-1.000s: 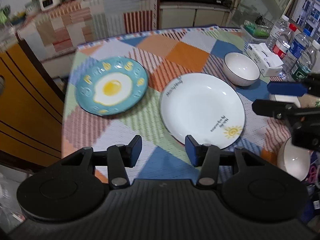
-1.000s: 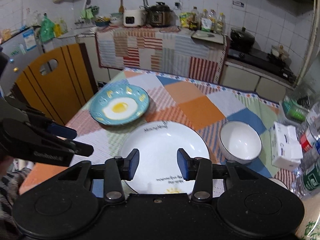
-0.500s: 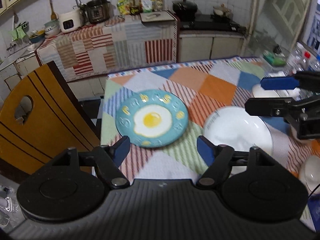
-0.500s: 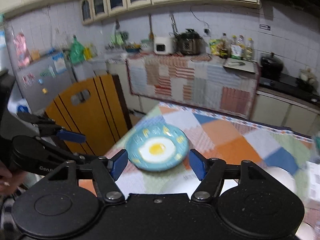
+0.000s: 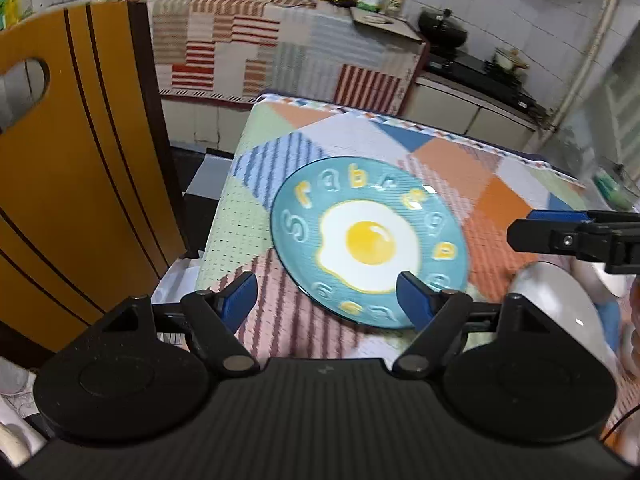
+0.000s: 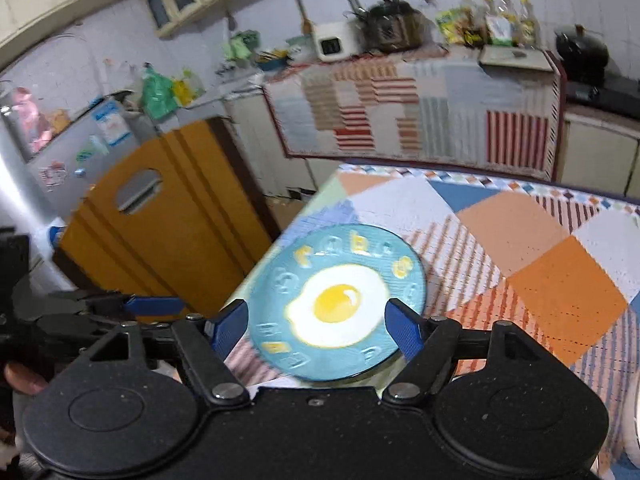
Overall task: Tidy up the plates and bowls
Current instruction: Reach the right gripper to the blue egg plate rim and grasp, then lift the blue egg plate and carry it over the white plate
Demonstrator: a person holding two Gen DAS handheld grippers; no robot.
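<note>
Teal plate with a fried-egg picture and raised letters round its rim lay flat on the worktop, near the corner closest to the wooden chair back. Covered by a patchwork cloth of orange, blue, green and striped squares, that worktop.

Left gripper hovered above the plate's near edge, jaws wide apart and just opened further, nothing between the blue pads. Seen over the right pad in the left wrist view: the plate's near-right rim, though whether touched could not be told through the blur. Farther right in that view, a white dish, blurred and partly cut off, lay well apart from the teal plate.

Right gripper pointed down at the same plate, jaws likewise spread and just widened, empty. Framed between its two pads in the right wrist view: the egg picture; no pad pressed on the rim. Visible from the left wrist camera as a dark arm at the right edge, blue pad on top.

At the lower left of the right wrist view, the left gripper's body again, with fingertips of a hand behind it.

Beyond the worktop, a counter draped in striped patchwork cloth carried a rice cooker, bottles and a black pot.
</note>
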